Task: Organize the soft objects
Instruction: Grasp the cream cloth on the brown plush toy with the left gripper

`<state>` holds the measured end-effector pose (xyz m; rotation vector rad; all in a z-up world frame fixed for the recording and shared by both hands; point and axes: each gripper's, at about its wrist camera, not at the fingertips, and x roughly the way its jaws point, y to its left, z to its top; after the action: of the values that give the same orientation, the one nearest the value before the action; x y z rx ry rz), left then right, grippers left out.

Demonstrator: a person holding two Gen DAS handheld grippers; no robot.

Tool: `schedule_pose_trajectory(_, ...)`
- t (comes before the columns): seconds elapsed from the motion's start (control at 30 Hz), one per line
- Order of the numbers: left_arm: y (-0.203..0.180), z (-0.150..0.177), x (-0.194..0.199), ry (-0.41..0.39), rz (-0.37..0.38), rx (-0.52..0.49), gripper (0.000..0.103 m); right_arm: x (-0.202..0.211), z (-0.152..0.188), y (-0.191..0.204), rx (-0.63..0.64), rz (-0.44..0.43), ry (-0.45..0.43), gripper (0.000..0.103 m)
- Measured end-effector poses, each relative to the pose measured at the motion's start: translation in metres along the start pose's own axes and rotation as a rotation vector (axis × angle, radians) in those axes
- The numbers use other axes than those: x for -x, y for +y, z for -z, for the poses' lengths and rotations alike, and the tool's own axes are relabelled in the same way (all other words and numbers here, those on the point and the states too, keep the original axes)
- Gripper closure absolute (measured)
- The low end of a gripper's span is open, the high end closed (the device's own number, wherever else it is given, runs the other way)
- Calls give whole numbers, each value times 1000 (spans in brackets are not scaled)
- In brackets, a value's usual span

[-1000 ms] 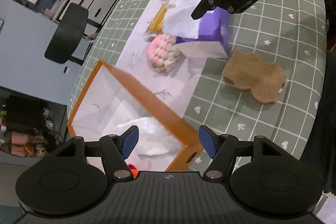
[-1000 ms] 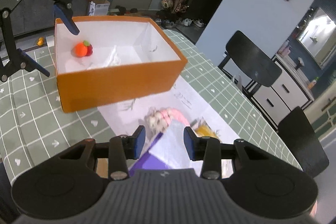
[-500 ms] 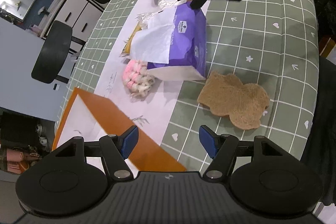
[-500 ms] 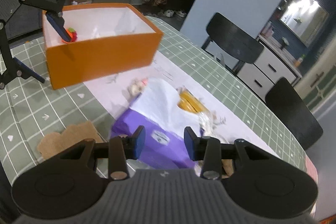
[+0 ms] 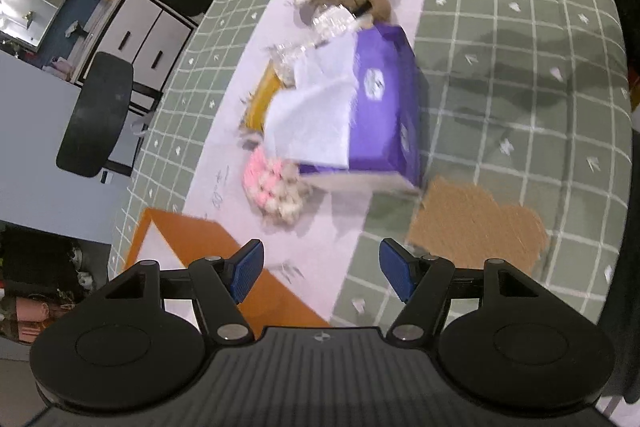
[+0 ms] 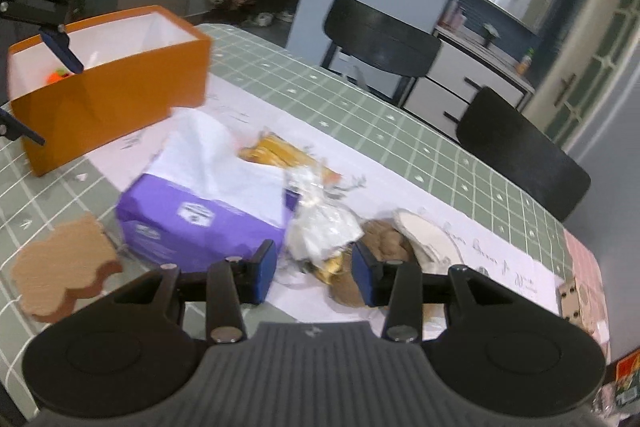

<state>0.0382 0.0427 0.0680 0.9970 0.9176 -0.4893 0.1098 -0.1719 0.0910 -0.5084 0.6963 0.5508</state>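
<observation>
Brown knitted plush toy beside purple tissue box, under right gripper, jaws apart, empty. Left gripper wide open, empty, near orange cardboard box.

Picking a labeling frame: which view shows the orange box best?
Right wrist: the orange box shows whole, with its open top and white inside. Left wrist catches only one corner above the left gripper.

Left gripper: black ribbed body, round side discs, silver screws, blue finger pads. Right gripper: same build, blue pads.
</observation>
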Motion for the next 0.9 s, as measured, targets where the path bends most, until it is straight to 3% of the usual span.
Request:
schedule_pose_trajectory(0.2,15,-33,-18,-51,4,44,25,-32,14,-34,-94,41,15,57)
schedule_pose_trajectory(0.43,27,-67,-45,-97,33,89,25,-78,37,-63,-126,101,105,56)
schedule_pose_trajectory(0.63,26,-104,-65,-158,73,118,25,-80,46,-78,-185,72,96,54)
schedule_pose_trajectory(0.9,21,-161,-88,-210,63,82,25,-59,51,-101,-252,53,57,52)
